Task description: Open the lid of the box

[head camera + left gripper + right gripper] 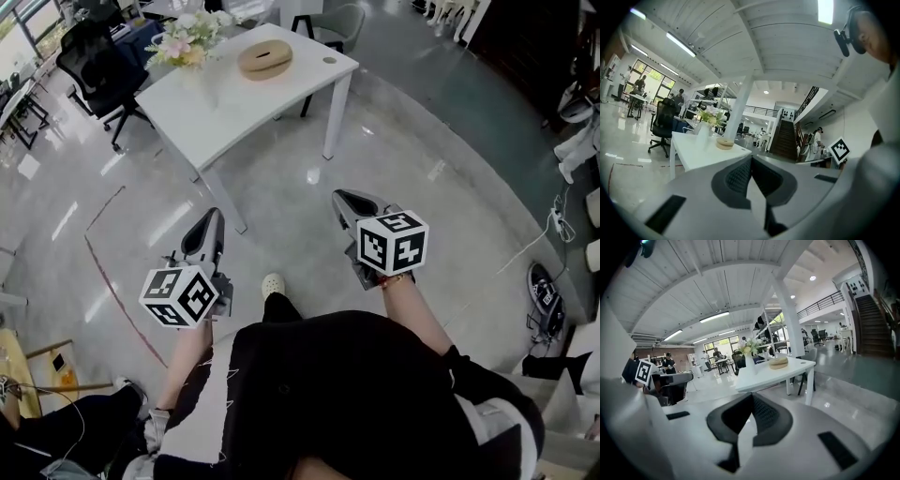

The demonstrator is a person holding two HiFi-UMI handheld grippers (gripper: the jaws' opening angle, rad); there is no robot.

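Note:
A round, flat wooden box (pixel 265 58) with its lid on lies on the white table (pixel 216 103) far ahead of me; it also shows as the box (pixel 725 143) and the box (pixel 778 363) in the gripper views. My left gripper (pixel 211 220) and right gripper (pixel 345 199) hang in the air over the floor, well short of the table. The left gripper (pixel 751 161) has its jaws together with nothing between them. The right gripper (pixel 752 399) is likewise shut and empty.
A white vase of flowers (pixel 186 42) stands on the table beside the box. A black office chair (pixel 94 66) is left of the table, a grey chair (pixel 337 23) behind it. Cables and gear (pixel 546 291) lie at the right. A staircase (pixel 785 138) and people show far off.

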